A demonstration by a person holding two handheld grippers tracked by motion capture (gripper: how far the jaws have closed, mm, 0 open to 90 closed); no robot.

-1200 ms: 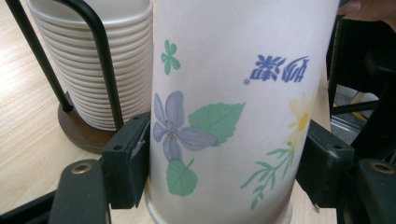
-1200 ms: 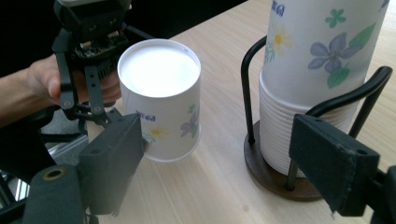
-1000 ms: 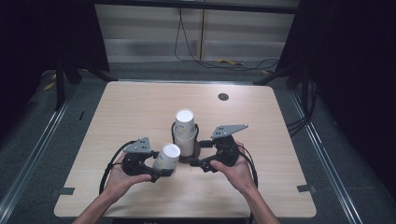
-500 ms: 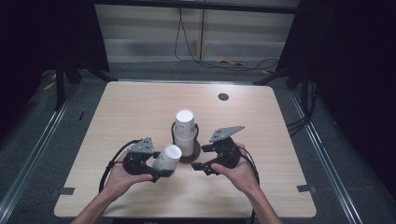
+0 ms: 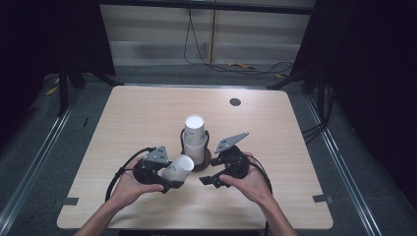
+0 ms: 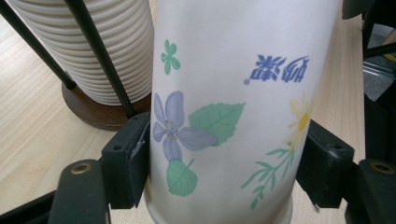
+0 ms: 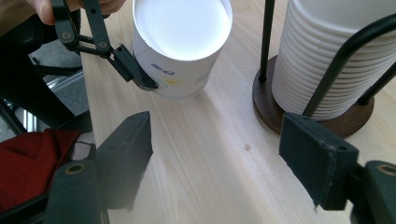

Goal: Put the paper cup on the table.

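Beside the cup stack (image 5: 194, 139) in its holder (image 5: 202, 164), paper cup (image 5: 178, 169) clamped by left gripper (image 5: 167, 183)

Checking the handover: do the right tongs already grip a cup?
No: in the right gripper view the right tongs have bare table between their pads, apart from the flowered cup.

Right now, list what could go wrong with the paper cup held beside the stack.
The left gripper clamps the thin flowered paper cup on both sides; more squeeze may crush it. The cup sits close to the cup stack in its wire holder; a swing could hit it. The right gripper, whose jaws have just been closing on nothing, might clip the holder's wooden base.
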